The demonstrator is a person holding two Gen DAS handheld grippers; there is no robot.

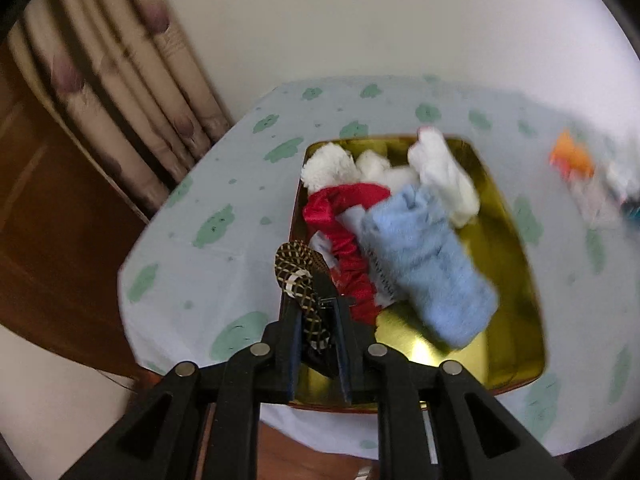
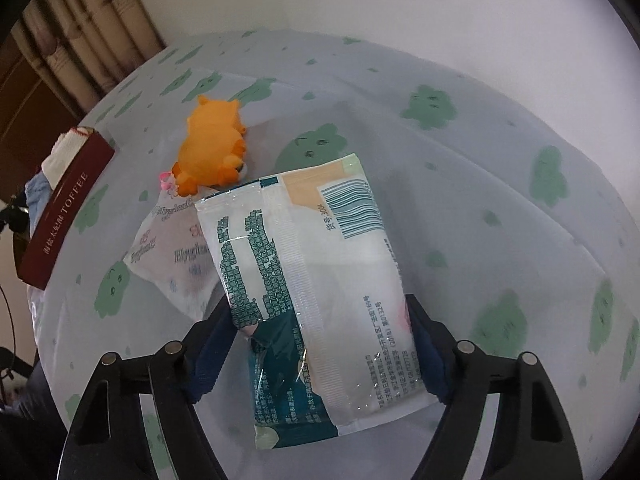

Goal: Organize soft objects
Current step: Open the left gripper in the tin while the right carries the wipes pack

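A room in a home, seen from just above a cloth-covered bench.

The bench (image 2: 460,184) wears a pale blue cloth printed with green cartoon blobs. Behind it hang beige patterned curtains (image 1: 120,92) beside a brown wooden door or panel (image 1: 48,216) and a plain white wall (image 1: 360,20). Household bits lie about: a maroon toffee tin (image 2: 66,216), packs of tissues (image 2: 320,292) and a small orange plush toy (image 2: 212,152).

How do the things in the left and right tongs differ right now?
The left tongs pinch a thin black, gold-patterned hair tie over the gold tin. The right tongs straddle a wide, flat tissue pack over the tablecloth; contact is unclear. Both are soft.
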